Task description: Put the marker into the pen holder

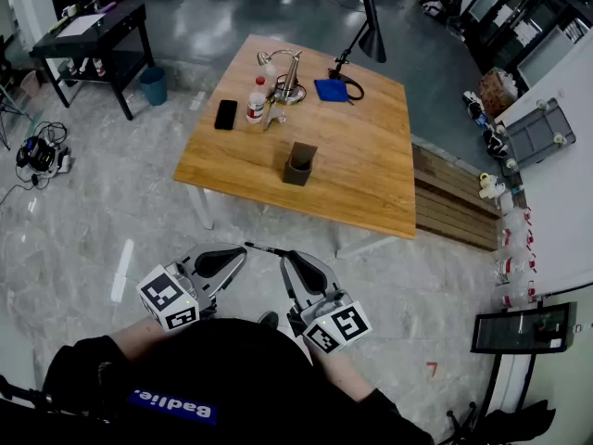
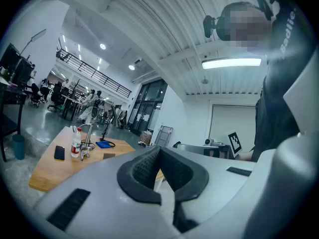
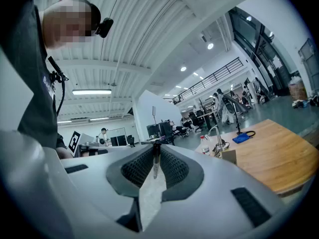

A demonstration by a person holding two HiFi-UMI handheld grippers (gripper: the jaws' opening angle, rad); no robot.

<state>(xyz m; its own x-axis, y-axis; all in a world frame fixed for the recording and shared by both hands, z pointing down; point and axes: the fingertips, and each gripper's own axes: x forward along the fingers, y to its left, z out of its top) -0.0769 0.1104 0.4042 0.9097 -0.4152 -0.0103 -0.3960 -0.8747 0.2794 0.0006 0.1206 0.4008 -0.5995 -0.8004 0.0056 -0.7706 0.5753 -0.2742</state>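
Note:
A thin dark marker (image 1: 264,248) is pinched in my right gripper (image 1: 286,258) and sticks out leftward from its tips; in the right gripper view the marker (image 3: 156,159) stands between the closed pads. My left gripper (image 1: 241,253) is shut with nothing in it, its tips just left of the marker. Both grippers are held close to the body, above the floor and well short of the wooden table (image 1: 371,184). The brown square pen holder (image 1: 298,163) stands upright near the table's middle, and the pen holder (image 3: 229,156) also appears far off to the right.
At the table's far side are a black phone (image 1: 225,114), a small red-capped bottle (image 1: 255,100), a metal fixture (image 1: 289,77), a blue pad (image 1: 331,90) and a black desk lamp (image 1: 369,31). A black desk (image 1: 93,31) and blue bin (image 1: 154,86) stand left.

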